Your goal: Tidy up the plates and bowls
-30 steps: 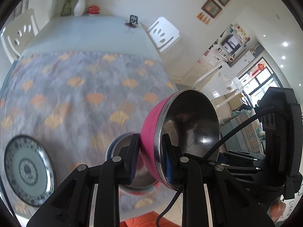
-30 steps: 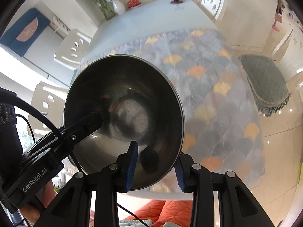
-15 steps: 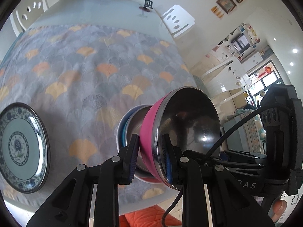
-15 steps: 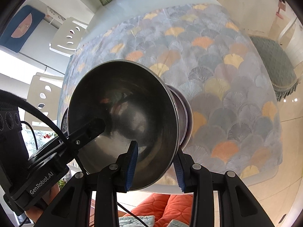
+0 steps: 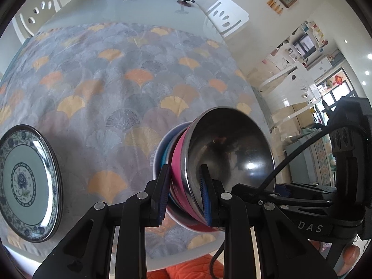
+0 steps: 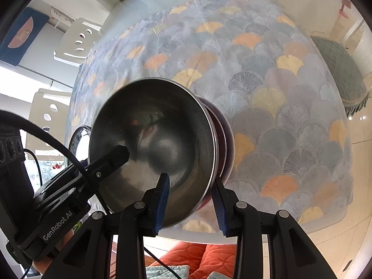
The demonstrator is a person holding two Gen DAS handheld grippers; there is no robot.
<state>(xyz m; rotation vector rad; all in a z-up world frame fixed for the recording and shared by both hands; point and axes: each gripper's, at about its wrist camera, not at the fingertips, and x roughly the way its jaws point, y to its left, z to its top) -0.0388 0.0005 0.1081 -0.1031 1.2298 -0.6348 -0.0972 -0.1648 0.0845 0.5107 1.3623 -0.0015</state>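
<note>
Both tools grip one pink bowl point(image 5: 180, 162): left tool point(image 5: 183, 195) clenched on near rim, right tool point(image 6: 189, 200) on opposite rim. Since 1 s ago it's come down into bowl stack point(image 5: 162, 153) just beyond tips, so nesting nearly done. Only left view shows patterned plate point(image 5: 25, 181) well off to left on surface point(image 5: 116, 81).

Bowl point(image 5: 232, 148): polished metal inside, mirror-bright with a hard highlight; outer wall glossy pink (enamel or paint, cannot tell). Bowls under it point(image 5: 162, 153): glossy, blue and white rims. Plate point(image 5: 25, 181): glazed ceramic, shiny, dark rim. Cloth point(image 5: 130, 79): woven, matt, fan print. Desk point(image 5: 130, 2) beyond the cloth: smooth, glossy, reflective. Left tongs point(image 5: 183, 193) and right tongs point(image 6: 189, 200): matt black plastic, ribbed blue pads, metal rivets.
</note>
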